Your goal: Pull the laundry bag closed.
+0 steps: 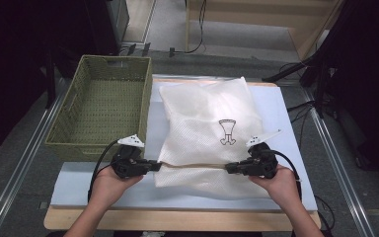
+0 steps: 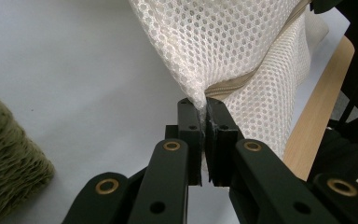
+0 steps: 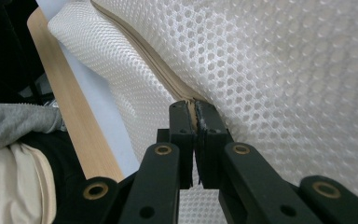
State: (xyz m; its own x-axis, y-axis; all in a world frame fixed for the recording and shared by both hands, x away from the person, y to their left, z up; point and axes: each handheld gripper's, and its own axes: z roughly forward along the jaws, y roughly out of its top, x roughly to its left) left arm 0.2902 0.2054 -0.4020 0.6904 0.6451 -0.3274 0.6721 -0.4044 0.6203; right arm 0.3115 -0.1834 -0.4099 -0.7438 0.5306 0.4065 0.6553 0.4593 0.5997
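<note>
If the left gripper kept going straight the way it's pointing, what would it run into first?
The left gripper is shut on the near left corner of the white mesh bag and points right along its zipper edge. Going on, it would first push into the bag itself; farther along waits the right gripper.

Left tool (image 1: 154, 166) clamped shut, right tool (image 1: 228, 168) clamped shut, jaws facing inward

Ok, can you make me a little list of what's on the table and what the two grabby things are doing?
main thing: white mesh bag, lying on the pale mat
picture on bag: small dark drawing
zipper: tan, runs along the bag's near edge
left gripper: jaws shut on the bag's left end
right gripper: jaws shut on the bag's right end
basket: green, woven, left of the bag
</note>
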